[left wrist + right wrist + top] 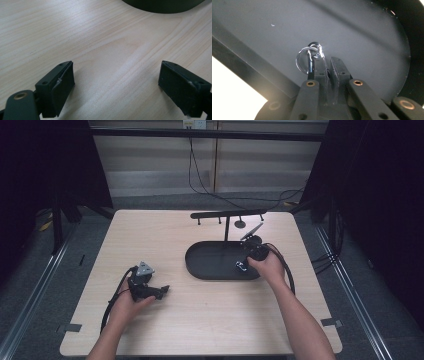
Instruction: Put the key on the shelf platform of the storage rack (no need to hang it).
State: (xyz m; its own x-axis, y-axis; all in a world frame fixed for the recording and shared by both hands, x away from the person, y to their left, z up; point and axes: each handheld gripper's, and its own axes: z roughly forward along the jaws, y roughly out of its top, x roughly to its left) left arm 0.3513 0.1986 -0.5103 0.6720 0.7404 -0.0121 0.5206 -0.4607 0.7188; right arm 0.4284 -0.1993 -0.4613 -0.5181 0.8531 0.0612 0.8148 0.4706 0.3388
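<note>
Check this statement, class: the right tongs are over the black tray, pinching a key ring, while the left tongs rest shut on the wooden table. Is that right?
One detail is wrong: the left tongs are open, jaws wide apart over the table, as the left gripper view shows. The right tongs do pinch the key ring over the black tray.

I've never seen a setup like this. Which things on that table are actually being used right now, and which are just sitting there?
In use:
- right tool, jaws nearly closed, beside a small metal key ring with clip
- dark oval tray under that tool

Just sitting there:
- left tool, jaws wide open over bare table, gripping nothing
- black stand with hooks behind the tray
- cables on the floor
</note>
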